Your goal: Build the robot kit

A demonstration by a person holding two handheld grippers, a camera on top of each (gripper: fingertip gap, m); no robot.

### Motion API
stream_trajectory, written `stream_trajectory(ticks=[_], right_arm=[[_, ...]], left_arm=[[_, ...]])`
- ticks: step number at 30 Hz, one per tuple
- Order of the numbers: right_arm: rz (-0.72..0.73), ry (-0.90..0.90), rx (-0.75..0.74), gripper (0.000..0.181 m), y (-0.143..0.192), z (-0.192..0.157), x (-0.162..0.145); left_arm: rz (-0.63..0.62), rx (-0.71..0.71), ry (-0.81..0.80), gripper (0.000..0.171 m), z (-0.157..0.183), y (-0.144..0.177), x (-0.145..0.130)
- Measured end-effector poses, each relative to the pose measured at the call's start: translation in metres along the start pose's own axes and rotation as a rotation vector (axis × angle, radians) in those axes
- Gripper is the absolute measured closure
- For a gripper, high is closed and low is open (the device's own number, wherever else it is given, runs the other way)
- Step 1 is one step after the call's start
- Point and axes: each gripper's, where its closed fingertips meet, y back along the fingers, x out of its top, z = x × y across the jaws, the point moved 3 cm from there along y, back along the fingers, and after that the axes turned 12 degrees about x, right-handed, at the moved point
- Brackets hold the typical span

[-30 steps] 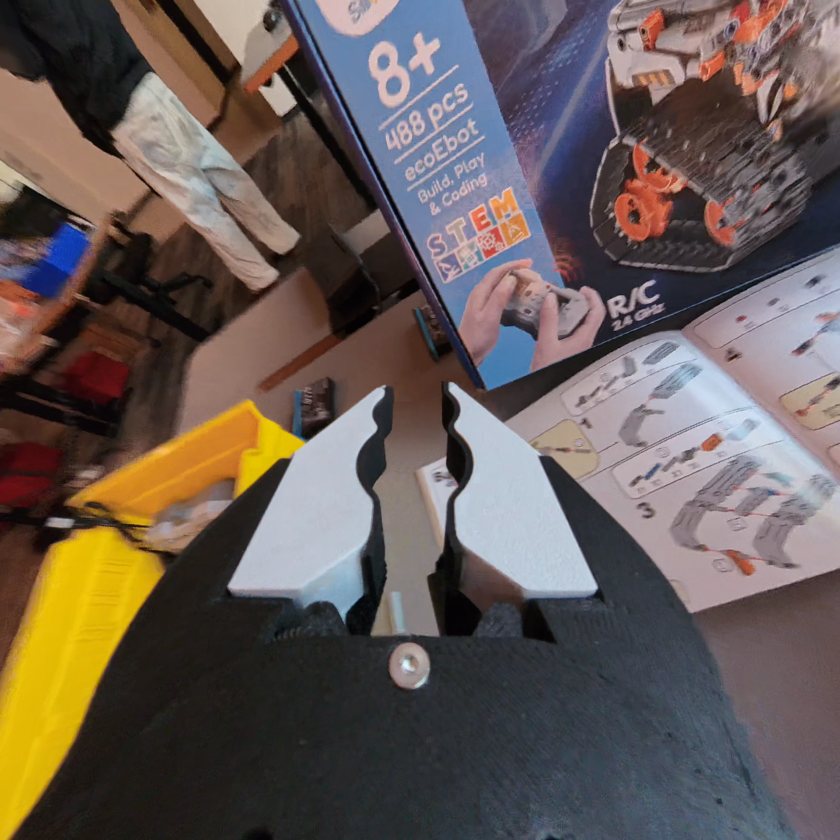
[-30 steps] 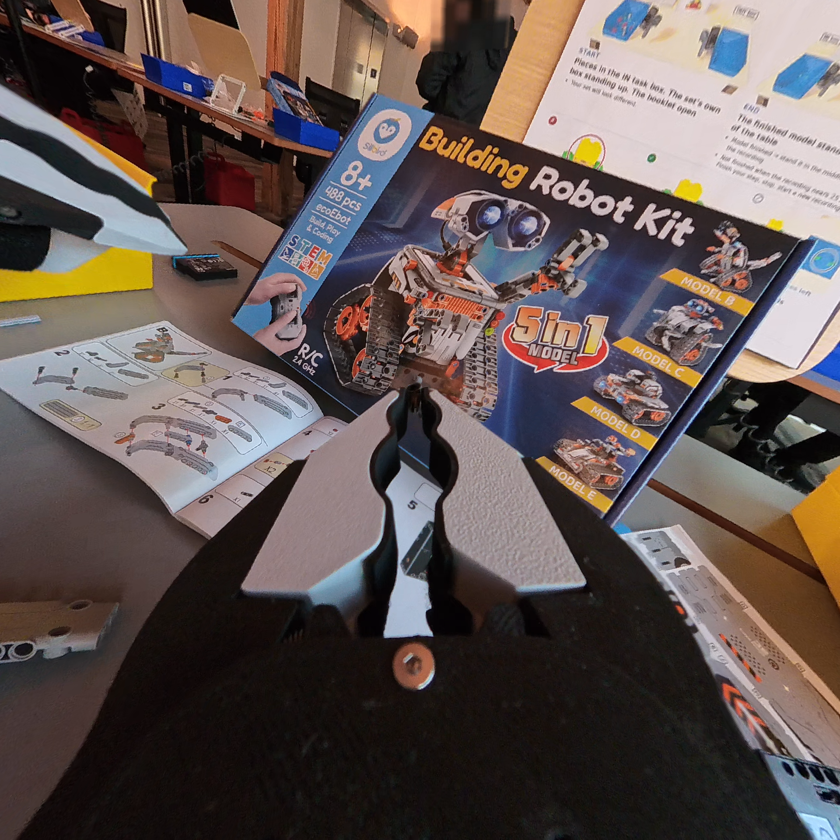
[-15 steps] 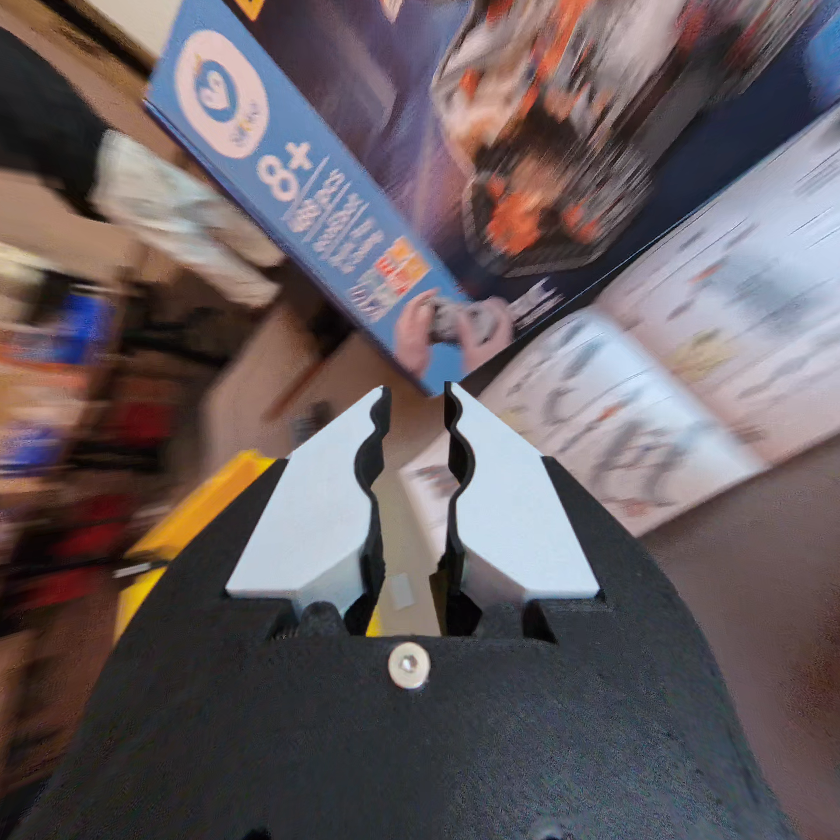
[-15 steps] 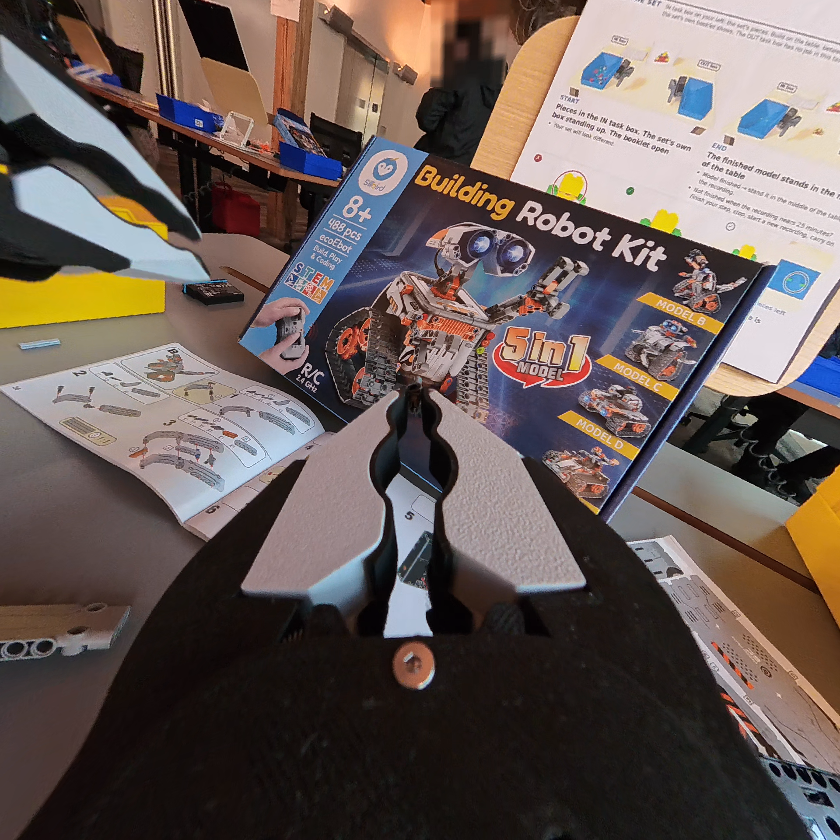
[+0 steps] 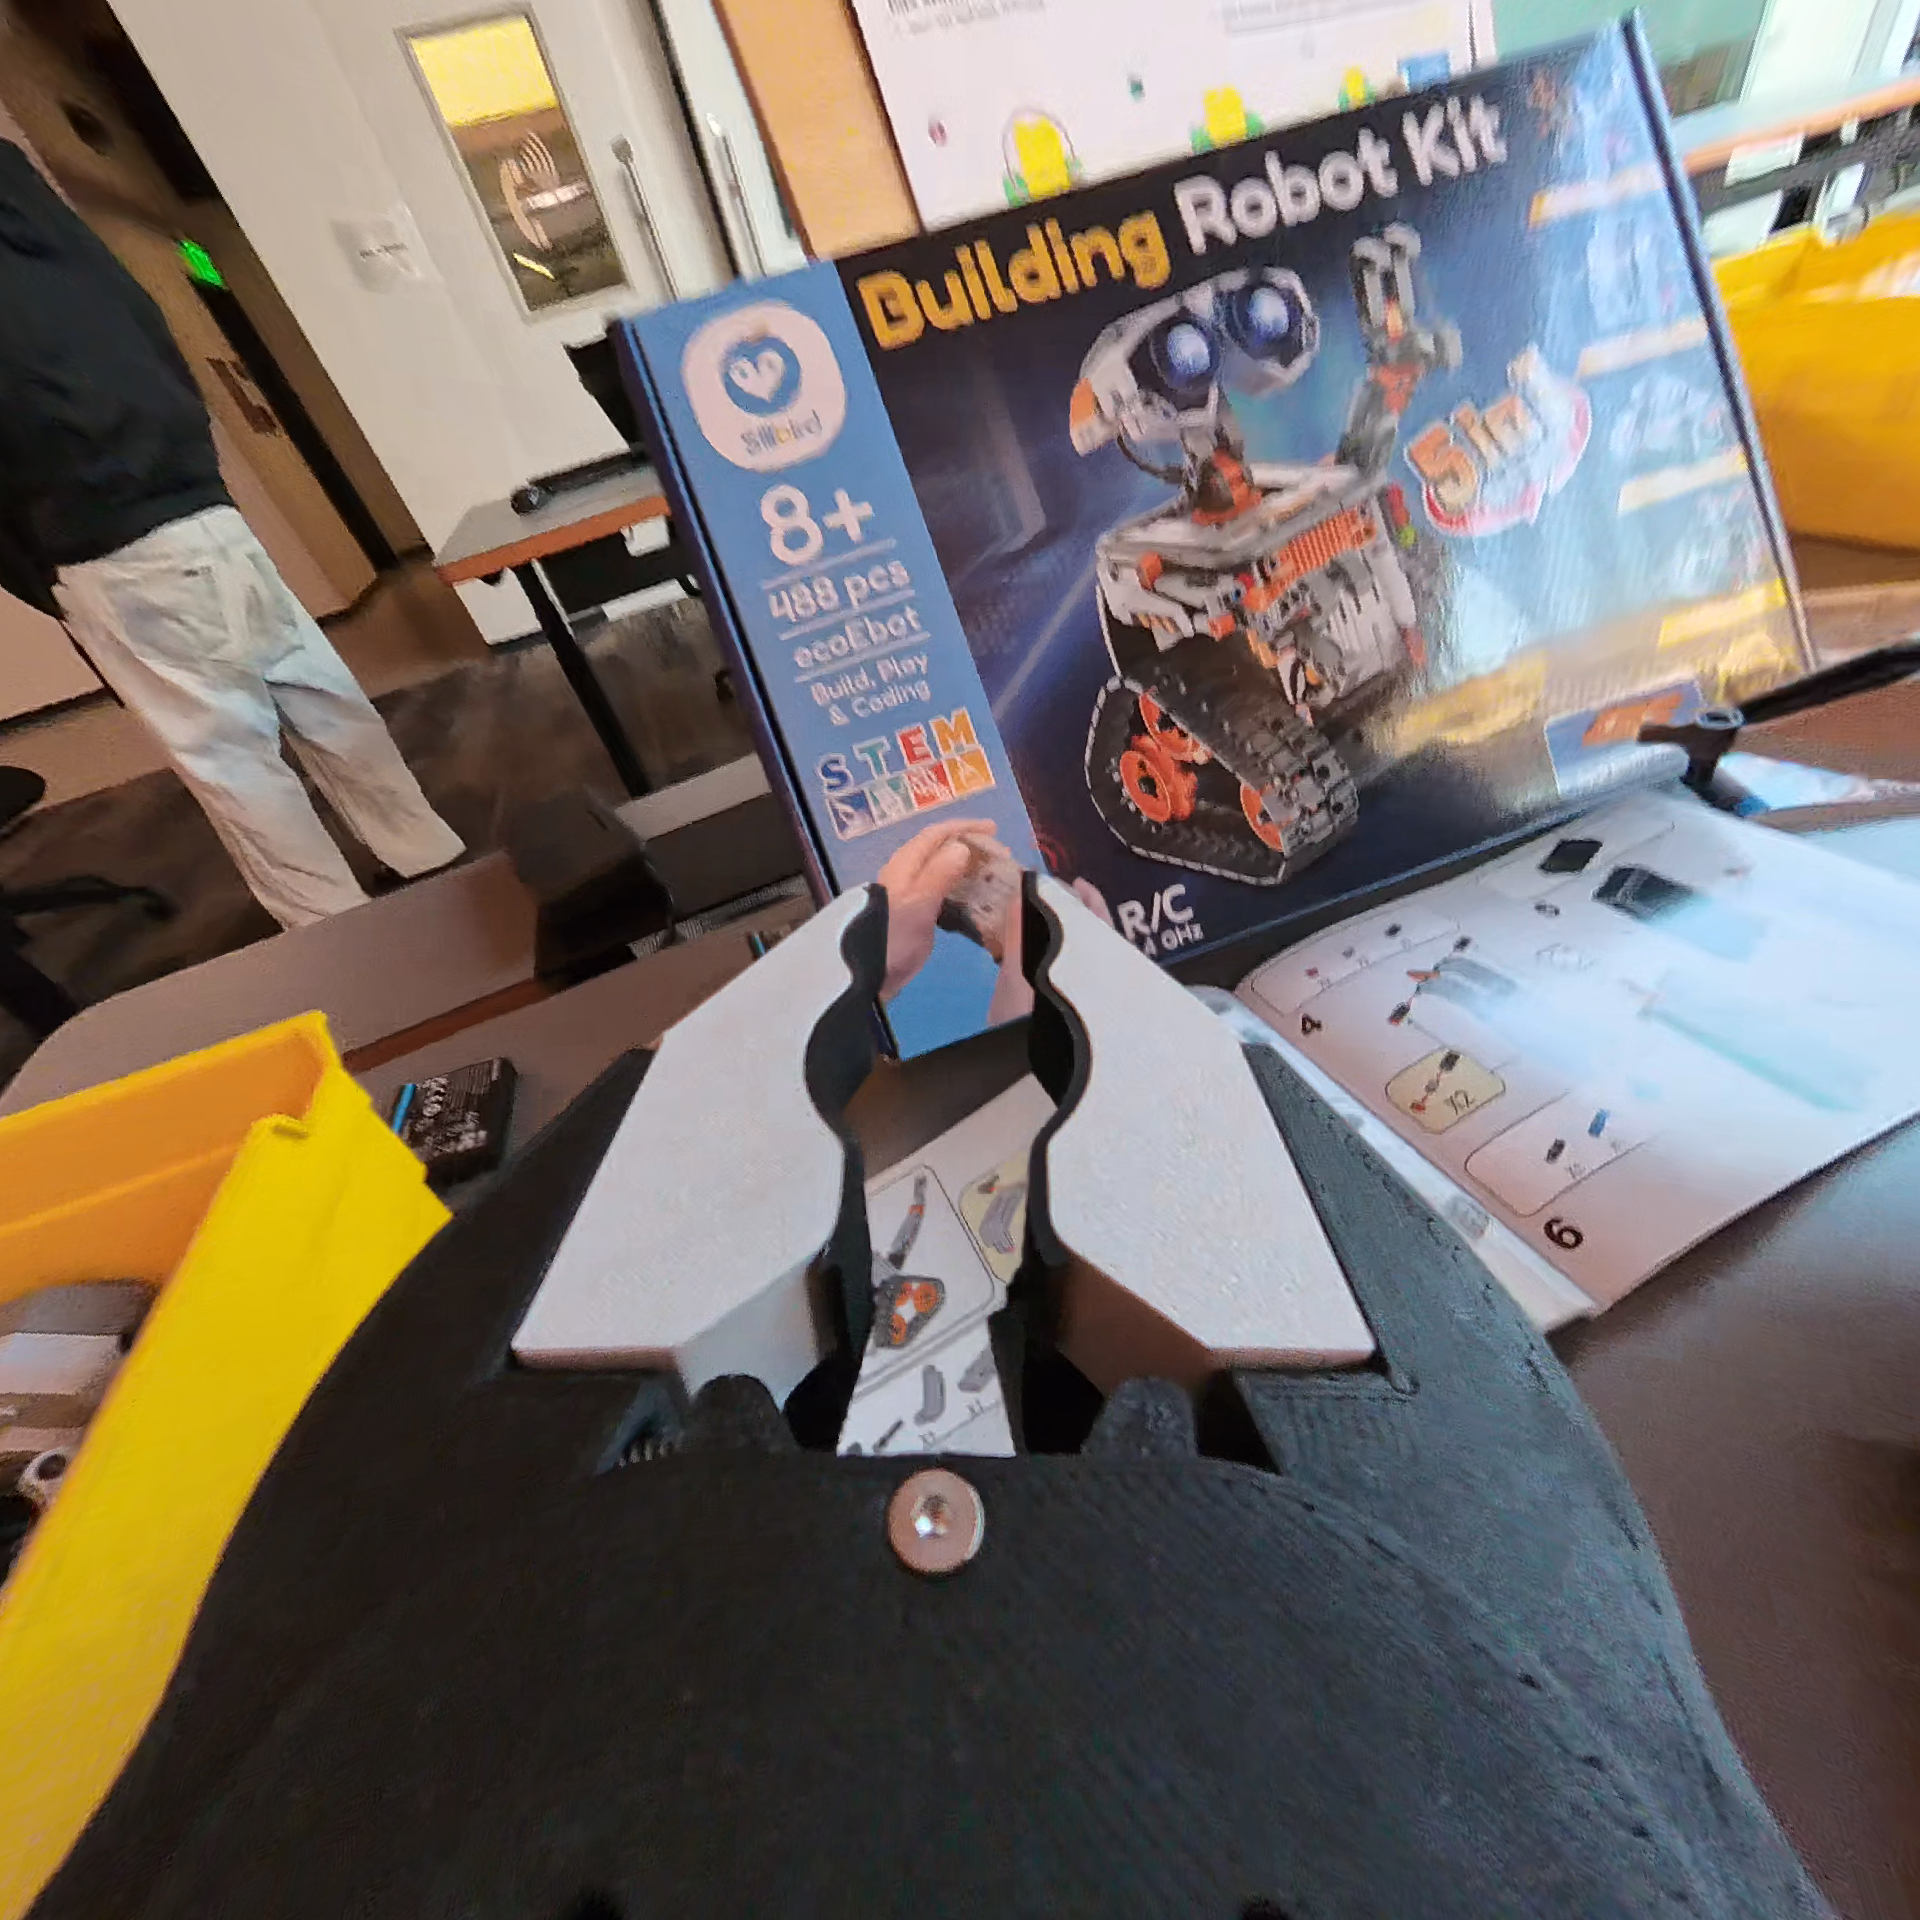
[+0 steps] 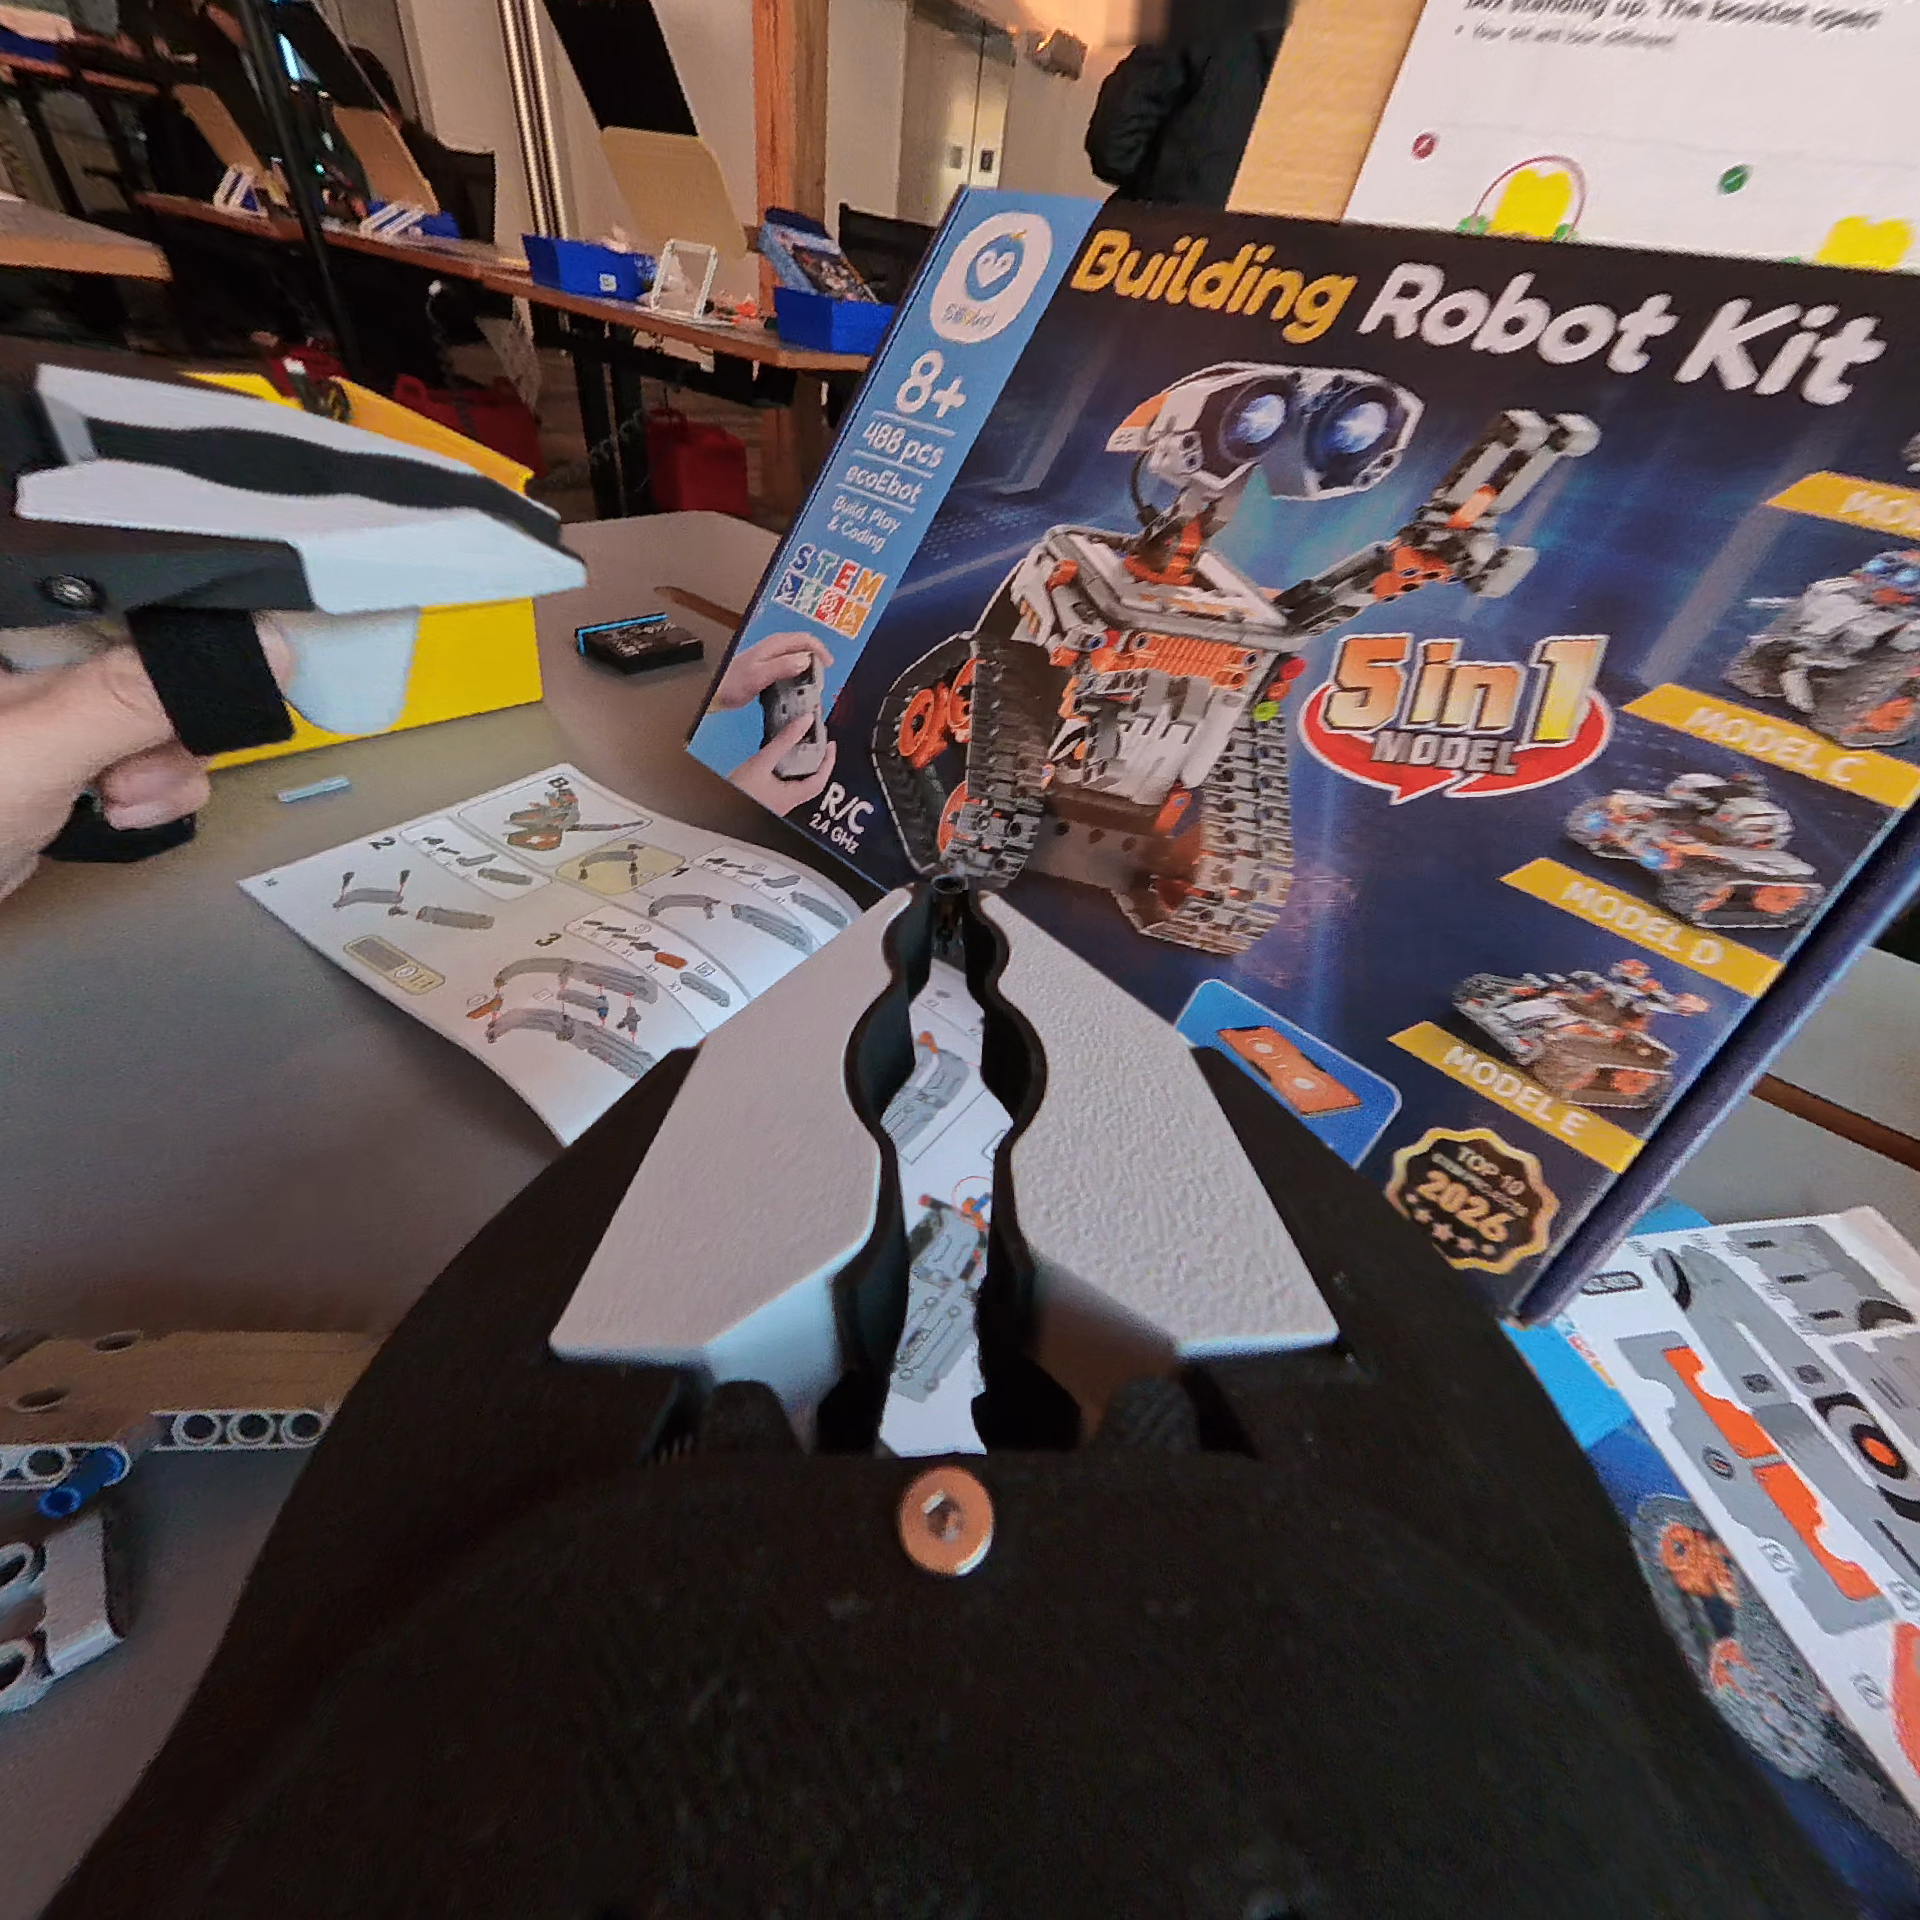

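Each camera sits just behind its own claw, low over the tabletop [image 5: 1714, 1455], looking forward along the fingers. Both face the upright box [image 5: 1299, 540] [image 6: 1351, 675] and the open booklet [image 5: 1558, 1039] [image 6: 540, 914] ahead; the right view stands nearer the box.

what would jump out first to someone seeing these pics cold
A big blue toy box stands upright at the back of the grey table, filling both views. An open booklet lies flat in front of it, with a yellow bin to the left. The right gripper pinches a tiny dark piece.
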Motion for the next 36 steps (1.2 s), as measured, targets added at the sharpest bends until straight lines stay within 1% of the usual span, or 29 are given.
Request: stream_trajectory(ticks=[4, 7, 11, 14, 19, 22, 25, 27, 30, 33, 36], right_arm=[[-0.018, -0.038, 0.023, 0.177, -0.003, -0.001, -0.006], [-0.002, -0.069, 0.034, 0.177, -0.001, 0.000, -0.004], [-0.005, -0.087, 0.074, 0.178, -0.004, -0.004, -0.007], [-0.040, -0.131, 0.121, 0.177, -0.008, -0.009, -0.014], [-0.023, -0.152, 0.138, 0.178, -0.008, -0.009, -0.013], [-0.009, -0.162, 0.151, 0.177, -0.007, -0.011, -0.010], [0.013, -0.186, 0.187, 0.177, -0.007, -0.014, -0.008], [0.030, -0.219, 0.205, 0.178, -0.007, -0.015, -0.007], [0.037, -0.227, 0.193, 0.178, -0.005, -0.012, -0.006], [0.036, -0.213, 0.177, 0.178, -0.004, -0.010, -0.005], [0.031, -0.206, 0.180, 0.178, -0.005, -0.012, -0.006]], left_arm=[[-0.060, -0.031, -0.014, 0.143, 0.008, -0.005, -0.015], [-0.064, -0.039, -0.020, 0.142, 0.010, -0.003, -0.014], [-0.030, -0.013, -0.063, 0.144, 0.008, 0.002, -0.008], [-0.050, -0.012, -0.045, 0.144, 0.005, 0.000, -0.013], [-0.087, -0.045, -0.024, 0.144, 0.008, -0.004, -0.022], [-0.084, -0.149, 0.003, 0.147, 0.023, -0.001, -0.020], [-0.092, -0.333, 0.061, 0.154, 0.047, 0.006, -0.019], [-0.096, -0.402, 0.086, 0.156, 0.055, 0.009, -0.019], [-0.088, -0.370, 0.094, 0.155, 0.047, 0.007, -0.020], [-0.083, -0.235, 0.107, 0.159, 0.025, 0.001, -0.019], [-0.066, -0.140, 0.066, 0.159, 0.010, 0.000, -0.018]])
